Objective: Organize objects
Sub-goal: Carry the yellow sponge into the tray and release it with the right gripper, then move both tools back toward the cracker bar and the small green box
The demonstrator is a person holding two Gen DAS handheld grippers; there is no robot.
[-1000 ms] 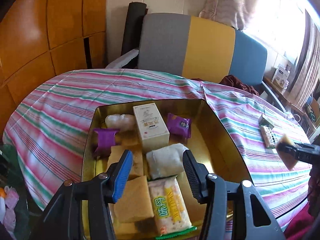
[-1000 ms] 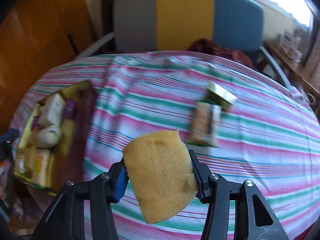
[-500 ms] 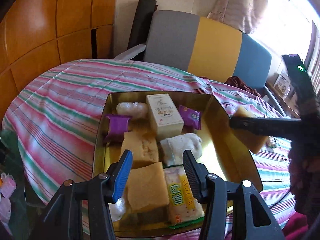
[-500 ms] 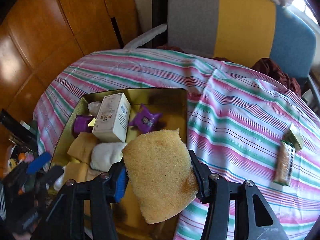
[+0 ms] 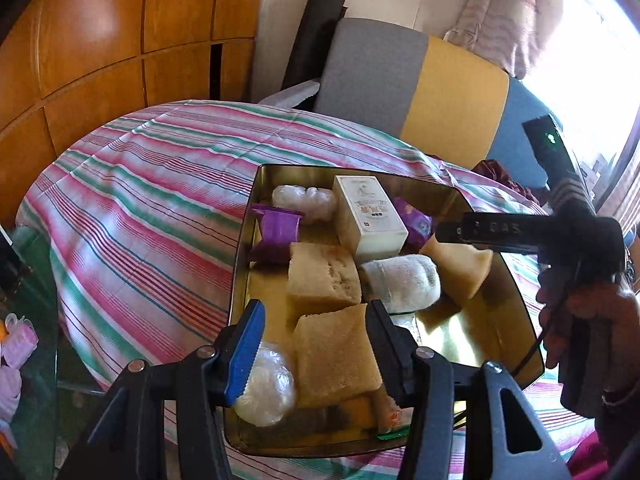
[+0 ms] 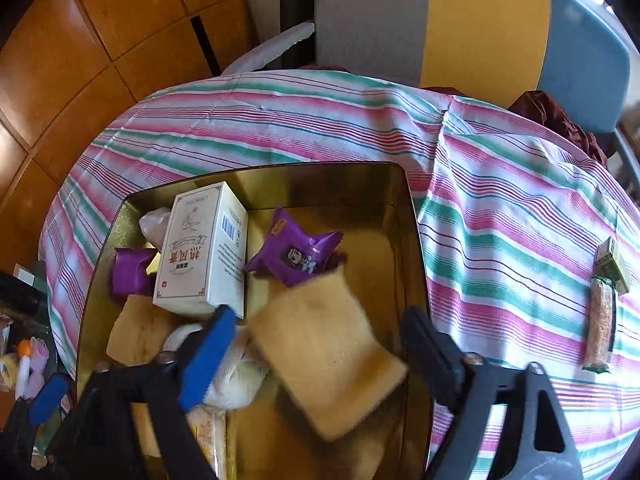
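Observation:
A gold tin tray (image 5: 508, 336) (image 6: 412, 240) on the striped tablecloth holds a white box (image 5: 368, 216) (image 6: 204, 248), purple snack packets (image 6: 296, 254), a white rolled cloth (image 5: 404, 282) and several yellow sponges (image 5: 322, 276). My right gripper (image 6: 316, 344) hangs over the tray with its jaws wide apart; a yellow sponge (image 6: 326, 358) (image 5: 460, 266) is loose between them, tilted and blurred. My left gripper (image 5: 316, 350) is open and empty over the tray's near end, above another sponge (image 5: 334, 354).
A snack bar (image 6: 600, 328) and a small green-gold box (image 6: 612, 264) lie on the cloth to the right of the tray. A grey, yellow and blue chair (image 5: 432, 88) stands behind the table. Wooden panels (image 5: 100, 40) line the left.
My right gripper carried the yellow sponge from the right of the table to over the tray and opened, letting it go. The left gripper stayed open over the tray's near end.

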